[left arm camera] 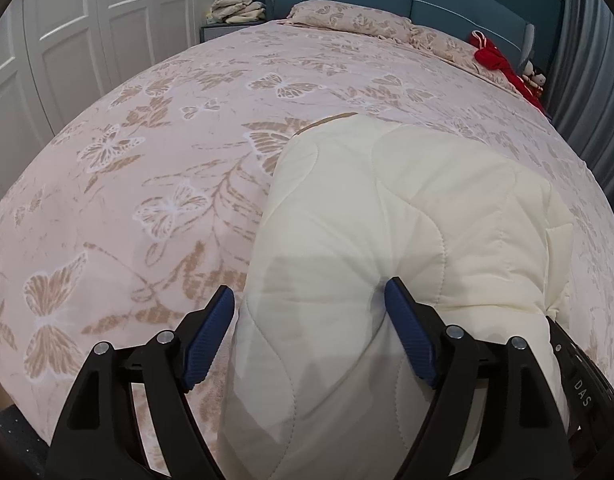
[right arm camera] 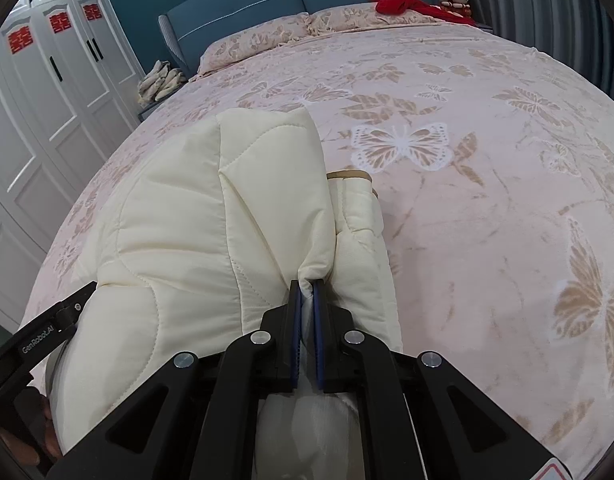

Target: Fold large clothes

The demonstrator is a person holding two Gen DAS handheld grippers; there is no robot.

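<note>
Lying near the foot edge of the bed (left arm camera: 147,140), the cream quilted garment (left arm camera: 407,208) runs lengthwise toward the headboard. Right gripper (right arm camera: 307,284) is clamped on a pinched fold at its near end. Left gripper (left arm camera: 309,300) stands apart, straddling the near fabric without pressing it.
</note>
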